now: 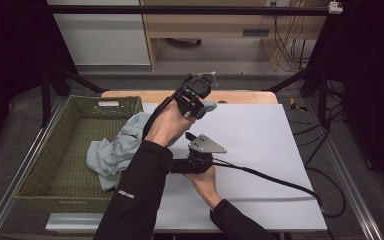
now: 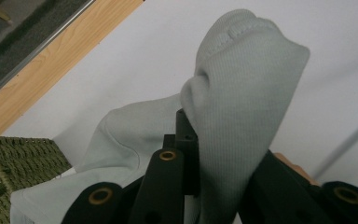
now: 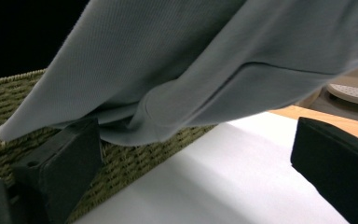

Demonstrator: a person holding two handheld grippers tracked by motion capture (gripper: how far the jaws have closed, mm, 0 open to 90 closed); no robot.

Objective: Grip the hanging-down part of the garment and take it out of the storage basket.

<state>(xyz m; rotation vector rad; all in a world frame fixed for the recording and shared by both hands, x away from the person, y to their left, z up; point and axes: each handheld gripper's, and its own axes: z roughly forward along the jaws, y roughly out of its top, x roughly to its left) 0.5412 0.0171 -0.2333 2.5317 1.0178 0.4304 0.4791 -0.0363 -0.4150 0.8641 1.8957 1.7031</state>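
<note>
Pale grey-blue garment (image 1: pixel 114 150) draped over the right rim of a green woven basket (image 1: pixel 40 165) at 9 o'clock on the desk (image 1: pixel 260 150), one end drawn up toward 12 o'clock. Left gripper (image 1: pixel 200 97) raised near the far edge of the desk, jaws pinching a fold of the garment (image 2: pixel 242 107), cloth bunched above and between them in the left gripper view. Right gripper (image 1: pixel 192 137) lower, near the centre of the desk, pointing toward 9 o'clock, jaws spread wide with nothing between them; garment (image 3: pixel 205 60) hanging just above them in the right gripper view, basket wall (image 3: pixel 135 163) behind. Black cable (image 1: pixel 280 182) trailing off toward 4 o'clock.
</note>
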